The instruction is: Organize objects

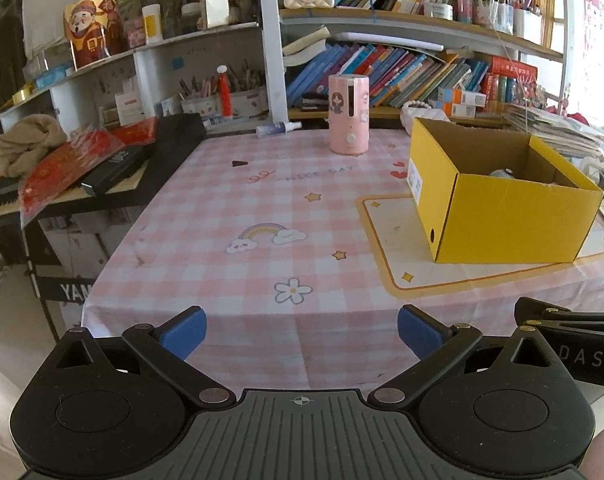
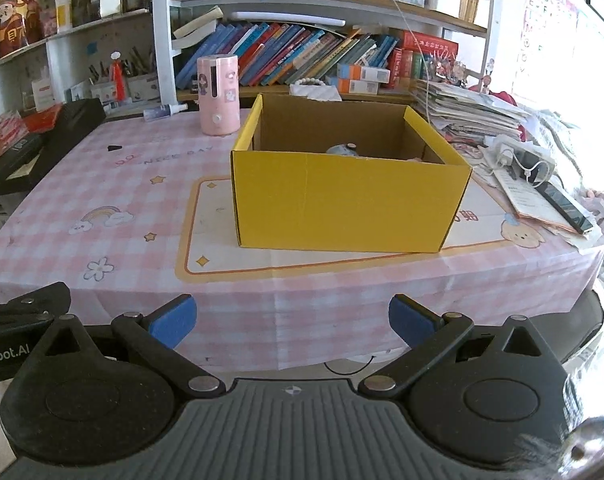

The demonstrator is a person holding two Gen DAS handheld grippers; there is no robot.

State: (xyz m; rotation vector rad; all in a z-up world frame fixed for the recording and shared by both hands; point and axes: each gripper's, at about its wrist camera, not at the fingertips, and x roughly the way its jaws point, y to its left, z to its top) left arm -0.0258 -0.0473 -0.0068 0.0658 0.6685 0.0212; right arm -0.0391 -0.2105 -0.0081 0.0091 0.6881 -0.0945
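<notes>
Box [image 2: 350,200] contents mostly hidden

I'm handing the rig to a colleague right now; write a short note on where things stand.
Left tool: open, empty, held off the table's near edge.
Right tool: open, empty, also back at the near edge.
Yellow box: open on the tablecloth, with a few items inside, too hidden to identify.
Still out: pink canister upright behind the box, spray bottle lying at the far edge, small dark piece on the cloth.
Whether these belong in the box is unclear; nothing is gripped.
</notes>
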